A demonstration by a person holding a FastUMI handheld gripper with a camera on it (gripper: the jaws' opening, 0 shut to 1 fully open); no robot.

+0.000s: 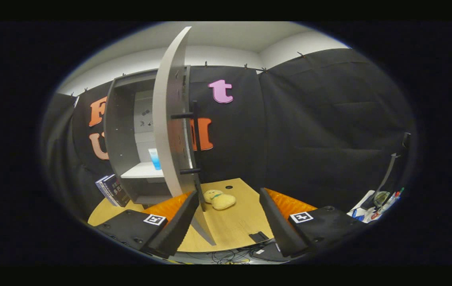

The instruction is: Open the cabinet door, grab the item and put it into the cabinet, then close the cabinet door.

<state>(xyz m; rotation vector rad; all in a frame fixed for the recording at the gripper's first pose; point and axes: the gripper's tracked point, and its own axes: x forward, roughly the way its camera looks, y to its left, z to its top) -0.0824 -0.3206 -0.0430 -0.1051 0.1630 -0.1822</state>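
The cabinet [126,139] stands on the wooden tabletop [245,222] with its door [169,115] swung wide open, edge-on toward the camera, its dark bar handle [196,143] facing right. Inside the cabinet, a blue-and-white tube [155,159] stands on the white shelf [144,171]. The hand-held gripper [229,222] is open, its 2 fingers spread apart and empty. A yellow plush toy [220,199] lies on the tabletop just right of the door's lower edge, beyond the fingers. Books [112,190] lean against the cabinet's left side.
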